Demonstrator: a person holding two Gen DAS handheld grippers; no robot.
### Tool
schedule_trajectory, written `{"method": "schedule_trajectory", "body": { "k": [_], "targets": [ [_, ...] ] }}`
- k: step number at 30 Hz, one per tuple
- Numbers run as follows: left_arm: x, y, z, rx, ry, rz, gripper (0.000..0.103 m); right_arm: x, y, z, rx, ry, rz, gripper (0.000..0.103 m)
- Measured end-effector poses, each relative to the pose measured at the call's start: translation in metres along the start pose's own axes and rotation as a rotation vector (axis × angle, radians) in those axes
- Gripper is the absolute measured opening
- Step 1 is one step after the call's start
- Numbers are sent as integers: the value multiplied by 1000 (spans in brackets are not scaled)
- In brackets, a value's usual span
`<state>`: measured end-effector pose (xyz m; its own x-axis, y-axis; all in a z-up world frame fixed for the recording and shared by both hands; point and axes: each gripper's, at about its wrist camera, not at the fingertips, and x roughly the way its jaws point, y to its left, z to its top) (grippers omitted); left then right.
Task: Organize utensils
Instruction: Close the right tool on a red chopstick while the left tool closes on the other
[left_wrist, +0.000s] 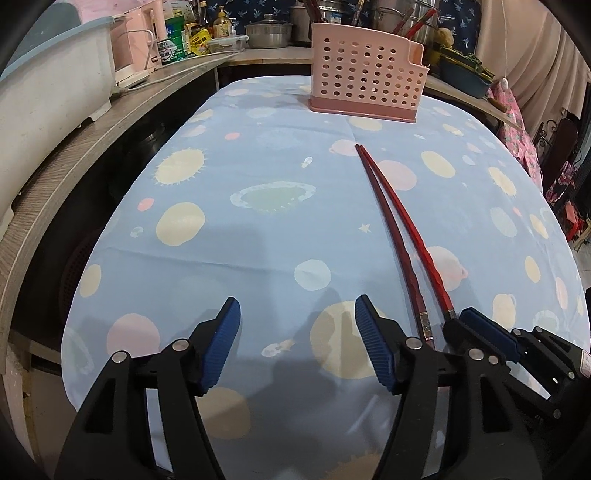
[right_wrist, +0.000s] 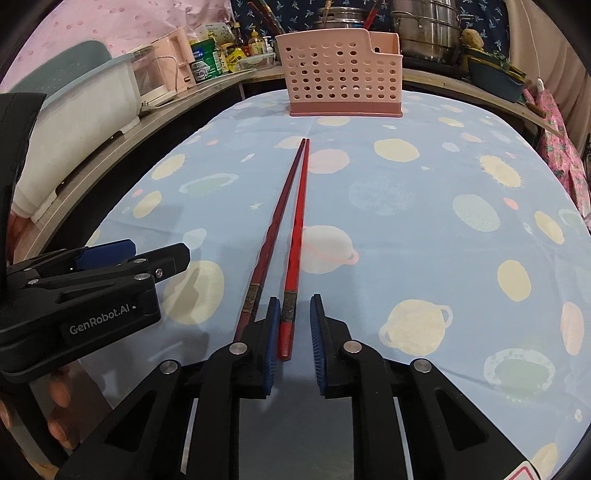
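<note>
Two red chopsticks lie side by side on the blue planet-print cloth (right_wrist: 424, 229), tips toward a pink perforated utensil holder (right_wrist: 341, 77) at the far edge. My right gripper (right_wrist: 295, 301) is open, low at their thick ends. The brighter chopstick (right_wrist: 299, 214) sits between its blue pads, against the left pad and apart from the right pad. The darker chopstick (right_wrist: 275, 218) passes outside the left finger. My left gripper (left_wrist: 297, 310) hovers open and empty just left of the darker chopstick (left_wrist: 388, 210) and the brighter one (left_wrist: 410, 218). The holder (left_wrist: 364, 81) looks empty.
A wooden counter (left_wrist: 74, 147) wraps the table's left and back, carrying a white tub (left_wrist: 48, 85), bottles and steel pots (right_wrist: 424, 33). A hand (right_wrist: 59, 398) holds the left gripper at the near left. Pink fabric (right_wrist: 557, 147) hangs at the right.
</note>
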<state>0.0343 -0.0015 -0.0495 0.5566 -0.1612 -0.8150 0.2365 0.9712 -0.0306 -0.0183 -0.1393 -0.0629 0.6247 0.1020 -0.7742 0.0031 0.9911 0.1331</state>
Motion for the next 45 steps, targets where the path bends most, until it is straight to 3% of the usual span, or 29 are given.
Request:
{"method": "schedule_trajectory", "body": {
  "k": [15,18,28,39,45],
  "targets": [
    [-1,-20,0,29,19,-45,67,-11,-49,-3,122,-18,-53,6],
    [-1,-29,-1,38,22,-63,76,-14,-60,-4,153,-21,-54,6],
    [9,-49,-7,70,56,-83,77,-14,-62,-5,159,-25,-47,6],
    [12,-50,-8,91,48,-56,51,-14,-62,-5,159,-25,-48,7],
    [11,-48,-7,90,46,-59,27,-14,-62,-5,158,-24,-49,7]
  ]
}}
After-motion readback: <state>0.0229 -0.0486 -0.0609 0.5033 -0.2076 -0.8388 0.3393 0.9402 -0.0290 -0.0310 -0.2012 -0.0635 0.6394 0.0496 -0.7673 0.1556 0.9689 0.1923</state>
